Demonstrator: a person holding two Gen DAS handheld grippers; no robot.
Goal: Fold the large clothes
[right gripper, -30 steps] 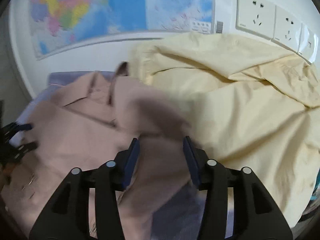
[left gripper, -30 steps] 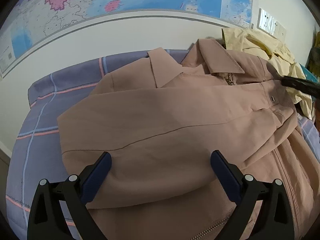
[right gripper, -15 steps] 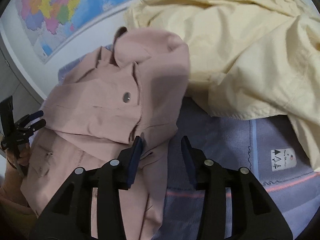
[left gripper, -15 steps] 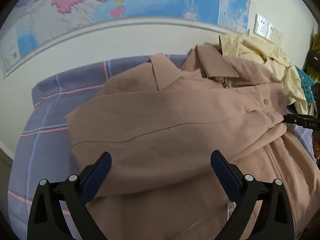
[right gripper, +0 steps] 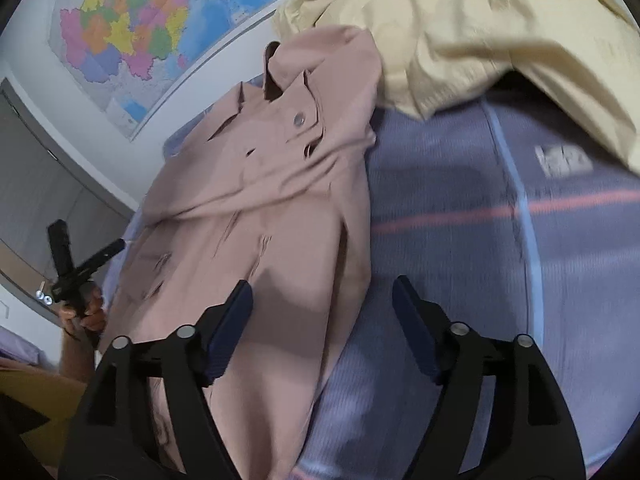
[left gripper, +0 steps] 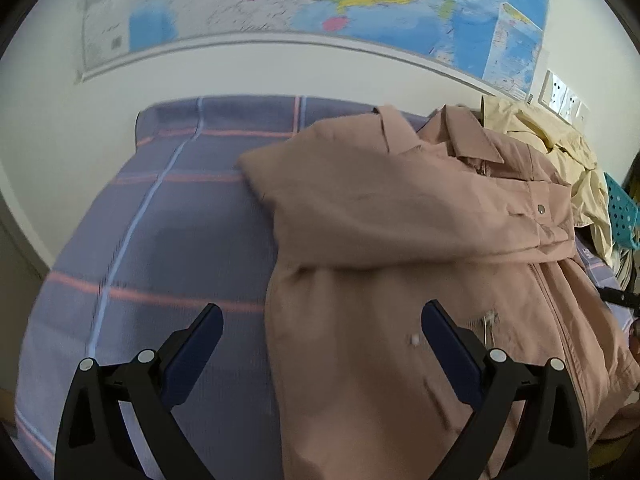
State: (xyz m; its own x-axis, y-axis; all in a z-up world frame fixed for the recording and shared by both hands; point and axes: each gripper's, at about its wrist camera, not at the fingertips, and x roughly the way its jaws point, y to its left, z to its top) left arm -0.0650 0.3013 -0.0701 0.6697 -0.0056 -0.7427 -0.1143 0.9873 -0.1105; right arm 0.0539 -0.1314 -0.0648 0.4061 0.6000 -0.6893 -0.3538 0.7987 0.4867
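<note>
- While it lies flat on the bed point(left gripper: 168, 216), the pink jacket point(left gripper: 400, 240) has one sleeve folded across its chest.
- Left tool point(left gripper: 320, 332) and right tool point(right gripper: 322, 300): both spread wide, holding nothing.
- Yellow garment point(right gripper: 500, 20) touches the jacket's collar end.

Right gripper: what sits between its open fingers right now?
In the right wrist view, the right gripper is open over the pink jacket's side edge, with purple plaid bedsheet beside it. Nothing is gripped.
</note>
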